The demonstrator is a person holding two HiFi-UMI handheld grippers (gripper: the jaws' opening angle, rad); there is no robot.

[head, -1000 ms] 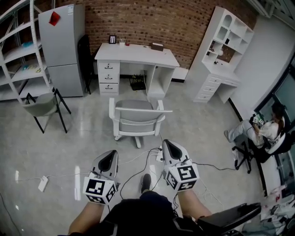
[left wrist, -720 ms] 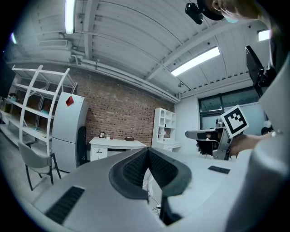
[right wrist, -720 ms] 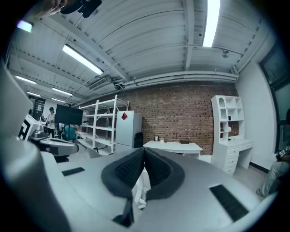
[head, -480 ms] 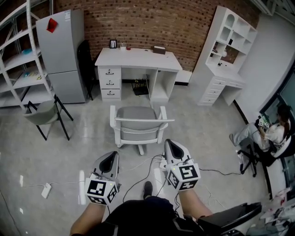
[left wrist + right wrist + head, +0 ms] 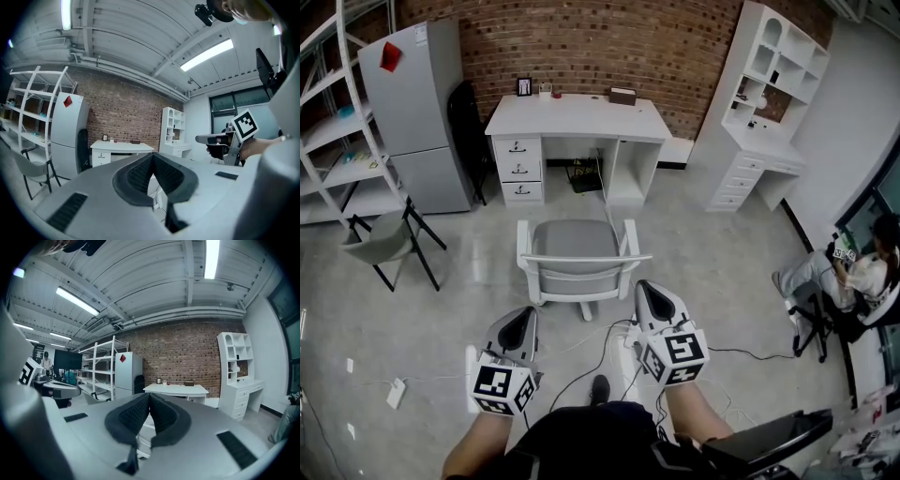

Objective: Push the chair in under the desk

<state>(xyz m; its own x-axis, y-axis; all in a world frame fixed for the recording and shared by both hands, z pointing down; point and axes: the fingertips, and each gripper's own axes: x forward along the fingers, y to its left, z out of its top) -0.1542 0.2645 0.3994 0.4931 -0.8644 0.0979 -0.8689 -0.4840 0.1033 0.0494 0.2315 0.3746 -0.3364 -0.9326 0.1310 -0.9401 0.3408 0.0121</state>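
Head view looks down on a white chair [image 5: 579, 255] with a grey seat, standing on the pale floor [image 5: 469, 309] in front of the white desk [image 5: 577, 116] and clear of it. It sits opposite the open knee space to the right of the desk's drawers. The chair faces the desk: its seat front points at the brick wall [image 5: 600, 37], and its backrest is turned to the person. The backrest's top rail and the two armrest ends run left to right, roughly parallel to the desk's front edge.

The left gripper [image 5: 526, 315] and the right gripper [image 5: 644, 290] are held side by side, just short of the backrest and not touching it. Both point toward the chair. In the left gripper view the dark pads [image 5: 140, 176] meet at the tips with nothing between them. The right gripper view shows the same: pads [image 5: 133, 413] pressed together, empty.

Each gripper carries a cube [image 5: 498, 386] printed with black-and-white square patterns. A grey fridge [image 5: 408, 112] left of the desk bears a red diamond sticker [image 5: 389, 56] and a small white label too small to read. A few small items stand along the back of the desk. Black cables [image 5: 600, 333] trail across the floor behind the chair. A folding chair [image 5: 380, 239] stands at left, and a seated person [image 5: 862, 272] is at far right.
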